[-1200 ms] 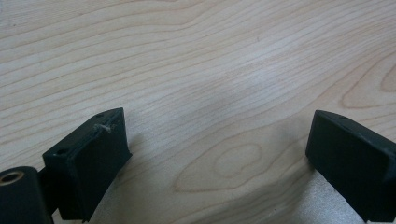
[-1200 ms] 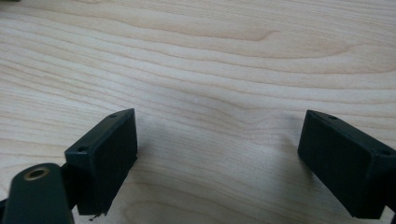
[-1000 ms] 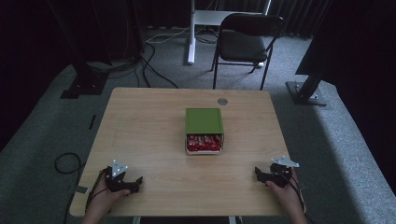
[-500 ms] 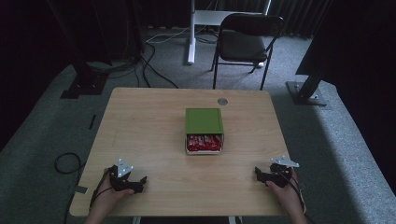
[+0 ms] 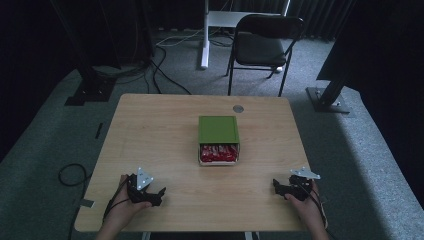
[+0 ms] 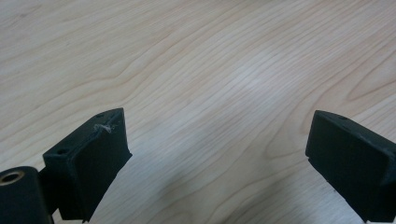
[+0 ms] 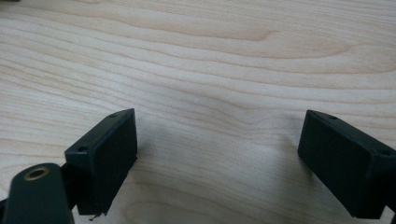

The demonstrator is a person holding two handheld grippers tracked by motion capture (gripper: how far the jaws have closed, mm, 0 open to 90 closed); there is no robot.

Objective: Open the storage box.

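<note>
While the green box (image 5: pixel 218 131) is sitting near the middle of the wooden counter (image 5: pixel 155 130), its near end is standing open and showing a row of red packets (image 5: pixel 218 152) lying inside a pale tray. The box is lying flat, its long side running from near to far, and a small grey round disc (image 5: pixel 238 108) is lying set into the counter just beyond its far right corner. Both grippers are resting well apart from the box, toward the near edge. The left gripper (image 5: pixel 158 194) is lying at the near left in the person's left hand (image 5: pixel 125 207), its jaws pointing toward the right and slightly away; in the left gripper view (image 6: pixel 219 154) the jaws are standing wide apart with bare wood grain between them. The right gripper (image 5: pixel 276 186) is lying at the near right in the person's right hand (image 5: pixel 305 205), its jaws pointing left; in the right gripper view (image 7: pixel 217 156) they are likewise gaping wide over bare wood, gripping nothing. Beyond the counter's far edge, a black folding chair (image 5: pixel 265 42) is standing on grey carpet, with cables (image 5: pixel 160 60) trailing across the floor to its left.
</note>
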